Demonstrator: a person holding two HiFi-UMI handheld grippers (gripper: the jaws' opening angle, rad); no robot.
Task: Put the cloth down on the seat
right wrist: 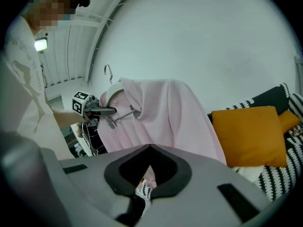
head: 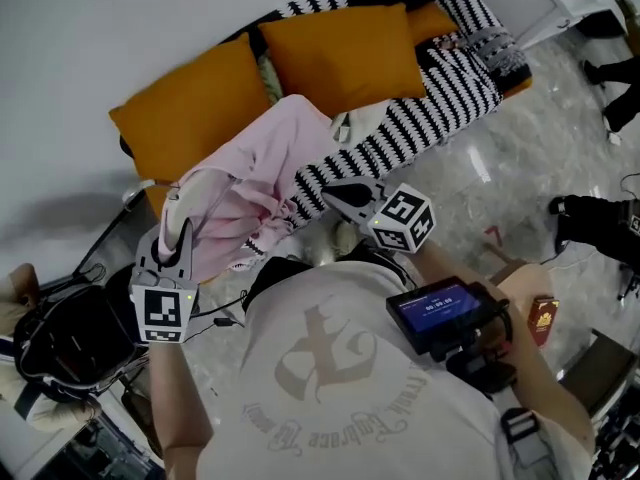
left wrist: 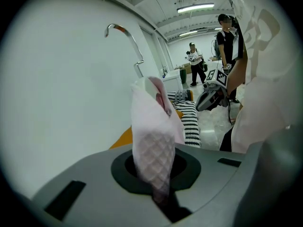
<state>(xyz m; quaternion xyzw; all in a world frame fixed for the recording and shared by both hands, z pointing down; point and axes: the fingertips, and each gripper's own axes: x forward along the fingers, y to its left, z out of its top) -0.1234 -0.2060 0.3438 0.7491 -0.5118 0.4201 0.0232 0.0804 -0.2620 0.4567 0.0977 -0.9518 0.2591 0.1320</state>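
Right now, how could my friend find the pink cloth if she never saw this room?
Find the black-and-white striped sofa with orange cushions. At its end nearest the person, the pink cloth is held up by the left gripper. It is the only pink thing, soft and plain beside the stripes.

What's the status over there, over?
Left gripper shut on pink garment. Right gripper pinching its lower part. Garment held up, not yet on striped sofa. Orange cushions occupy the back.
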